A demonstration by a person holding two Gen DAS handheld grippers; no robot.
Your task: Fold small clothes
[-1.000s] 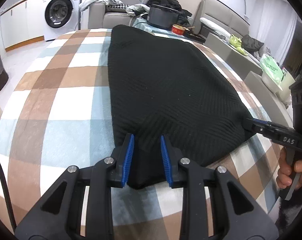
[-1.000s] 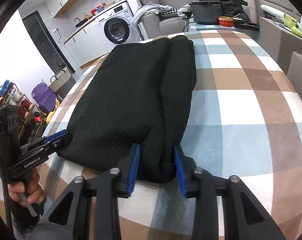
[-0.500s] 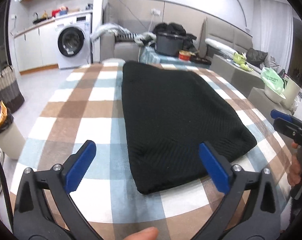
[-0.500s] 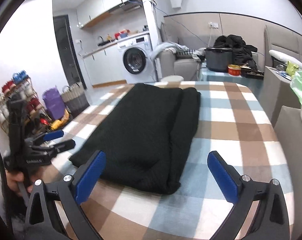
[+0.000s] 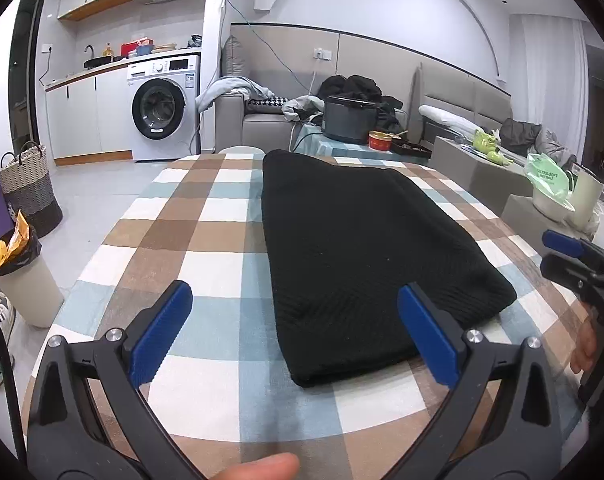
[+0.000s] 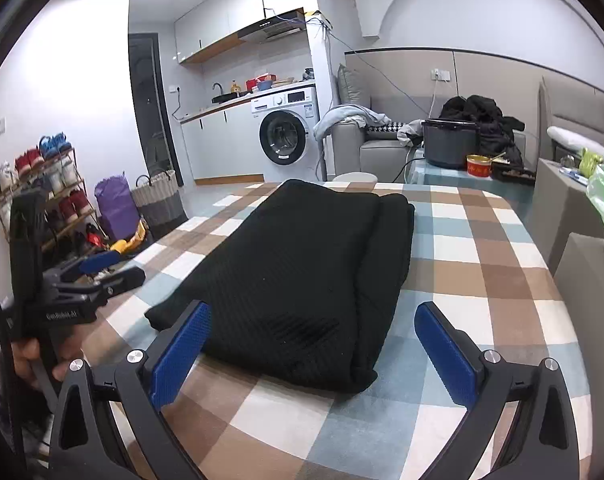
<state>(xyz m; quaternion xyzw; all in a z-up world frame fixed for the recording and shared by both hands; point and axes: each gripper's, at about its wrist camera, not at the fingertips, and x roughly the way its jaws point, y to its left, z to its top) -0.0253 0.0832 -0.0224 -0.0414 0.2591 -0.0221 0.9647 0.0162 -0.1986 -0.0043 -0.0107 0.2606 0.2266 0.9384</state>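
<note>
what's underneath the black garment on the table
The black garment lies folded on a checked tablecloth, which shows all around it. The cloth directly beneath, and anything between the folded layers, is covered.

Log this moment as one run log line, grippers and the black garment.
left gripper: open, empty | right gripper: open, empty | black garment: folded, flat on checked tablecloth, untouched

**Background objects around the checked table**

Checked tablecloth (image 5: 205, 216) in brown, white and blue covers the table. Beyond its far edge: white washing machine (image 5: 163, 110), grey sofa (image 5: 257, 124) strewn with clothes, dark pot (image 5: 352, 118) beside a red bowl (image 5: 380, 140). Left: woven basket (image 5: 27, 188), lined waste bin (image 5: 25, 280), shoe rack (image 6: 41, 188). Right: green plastic bag (image 5: 548, 172).
</note>
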